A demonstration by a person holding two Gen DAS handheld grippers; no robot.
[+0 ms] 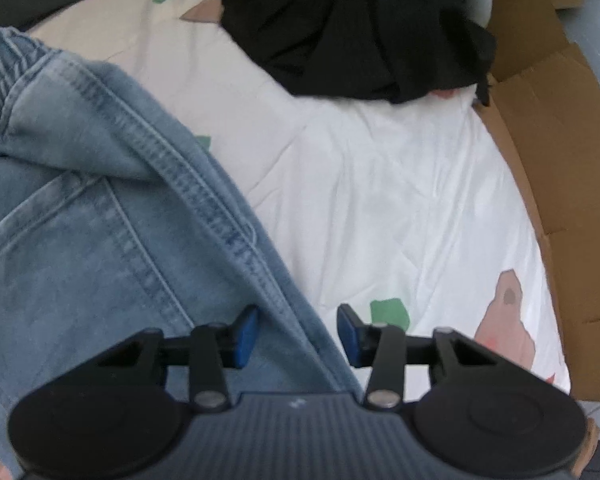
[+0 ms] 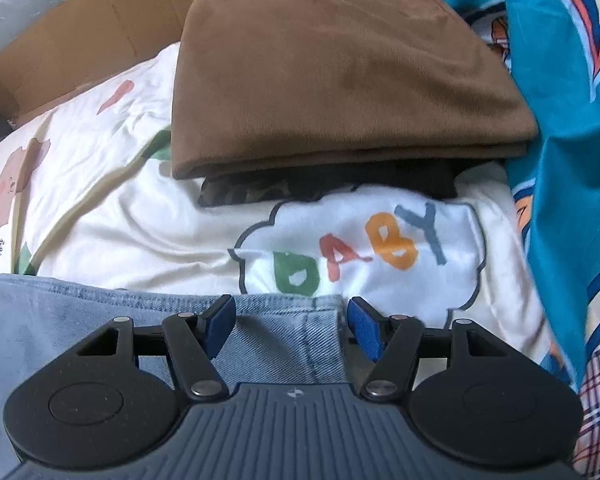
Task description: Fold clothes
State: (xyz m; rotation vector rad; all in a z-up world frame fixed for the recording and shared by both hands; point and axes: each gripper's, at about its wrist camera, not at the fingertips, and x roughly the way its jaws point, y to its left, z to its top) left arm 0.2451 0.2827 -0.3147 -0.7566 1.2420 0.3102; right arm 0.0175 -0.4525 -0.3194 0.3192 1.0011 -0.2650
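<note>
The jeans [image 1: 100,200] lay on the bed sheet [image 1: 380,200], their seamed edge running between the spread fingers of the left gripper [image 1: 298,336]. The right gripper [image 2: 292,328] was also spread, over the jeans' hem corner. Bare sheet stayed free up to the cardboard [image 1: 560,160] at the bed's right edge. A black garment [image 1: 360,28] lay at the far edge, partly cut off. A dark cloth was mostly hidden under the folded brown blanket [image 2: 340,80].

This looks like a home bedroom. A bed [image 2: 140,216] wears a white cartoon-print sheet with "BABY" lettering. On the bed lie a folded brown blanket [image 2: 340,72], jeans [image 1: 80,208] and a black garment [image 1: 352,28]; a cardboard box [image 1: 556,140] stands just beside it.
</note>
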